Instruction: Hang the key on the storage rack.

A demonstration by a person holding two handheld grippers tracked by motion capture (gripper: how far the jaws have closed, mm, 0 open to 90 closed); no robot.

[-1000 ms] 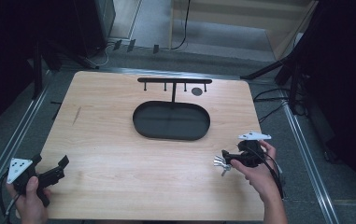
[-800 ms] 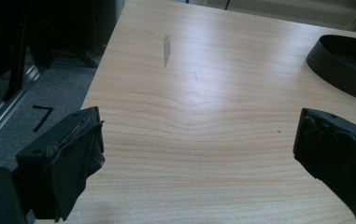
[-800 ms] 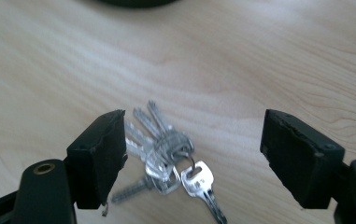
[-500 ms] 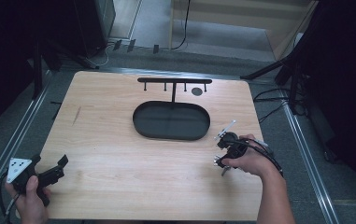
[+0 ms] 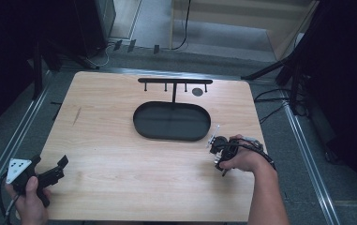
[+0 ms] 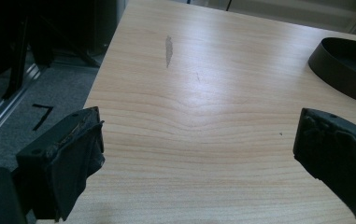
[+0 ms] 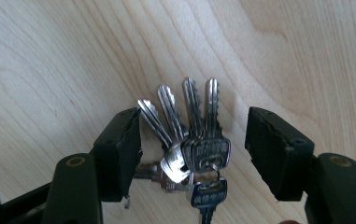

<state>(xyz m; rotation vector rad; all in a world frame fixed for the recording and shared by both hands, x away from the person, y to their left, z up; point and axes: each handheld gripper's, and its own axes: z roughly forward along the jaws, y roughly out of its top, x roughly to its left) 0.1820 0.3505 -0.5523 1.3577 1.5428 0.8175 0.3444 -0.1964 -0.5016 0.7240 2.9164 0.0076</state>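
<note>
Right gripper (image 7: pixel 192 135) points down at the light wooden table (image 5: pixel 120 154), its jaws standing apart on either side of the bunch of silver metal keys (image 7: pixel 187 140), which lies fanned on the wood just off the right end of the black oval tray (image 5: pixel 171 121). Those jaws have just been closing, with the keys between them; the left jaw sits close against the outermost key, while the right jaw stands clear of the bunch, so no clamping is confirmed. In the high view, the right hand (image 5: pixel 241 158) wraps the gripper from above, forearm entering from the bottom edge. Compared with the earlier frames, this hand has shifted toward the tray and lowered over the keys. Left gripper (image 5: pixel 49 171) rests at the near left corner of the table, jaws wide apart with bare wood between them, in the same place as before. From the high view the keys are largely covered by the right hand and gripper; whether the left jaw actually touches a key cannot be determined. A black hook rack (image 5: pixel 175 82) stands behind the tray.
</note>
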